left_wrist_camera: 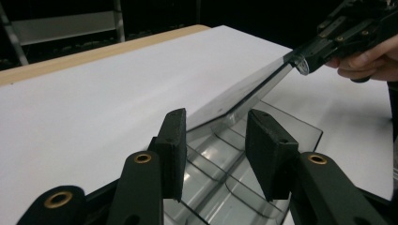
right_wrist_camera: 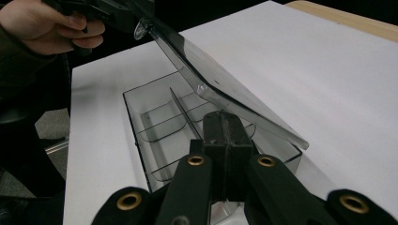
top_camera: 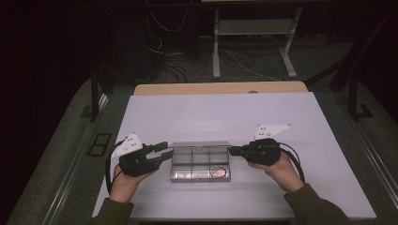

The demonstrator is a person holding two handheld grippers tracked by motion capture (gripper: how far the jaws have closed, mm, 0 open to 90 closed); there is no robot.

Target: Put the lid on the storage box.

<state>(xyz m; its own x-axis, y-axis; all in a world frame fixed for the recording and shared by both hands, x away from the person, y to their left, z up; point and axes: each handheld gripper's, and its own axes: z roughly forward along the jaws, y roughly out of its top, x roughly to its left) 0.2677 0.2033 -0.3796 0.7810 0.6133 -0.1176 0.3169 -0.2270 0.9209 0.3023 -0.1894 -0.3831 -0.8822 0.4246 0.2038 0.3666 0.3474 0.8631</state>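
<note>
The box (top_camera: pixel 200 180) sits mid-table (top_camera: pixel 211 112), its lid (left_wrist_camera: pixel 244 93) half raised. The right tool (left_wrist_camera: pixel 302 61) pinches one lid corner; the left tool (left_wrist_camera: pixel 217 119) stands apart around the other end. Next, likely swing the lid fully back.

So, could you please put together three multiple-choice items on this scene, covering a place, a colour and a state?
1. Where does the thin wire loop lie?
A. On the table beside the box
B. In the front compartment of the clear box
C. Between the left gripper's jaws

2. What colour is the wire loop?
A. Blue
B. Yellow
C. Red

3. How does the box's lid stand?
A. Raised at a slant over the box
B. Shut flat on the box
C. Taken off and lying on the table

Answers: 1 B, the high view shows it inside the long front compartment, towards the right end. 2 C, it shows red through the clear plastic. 3 A, both gripper views show the lid tilted up above the open compartments.
</note>
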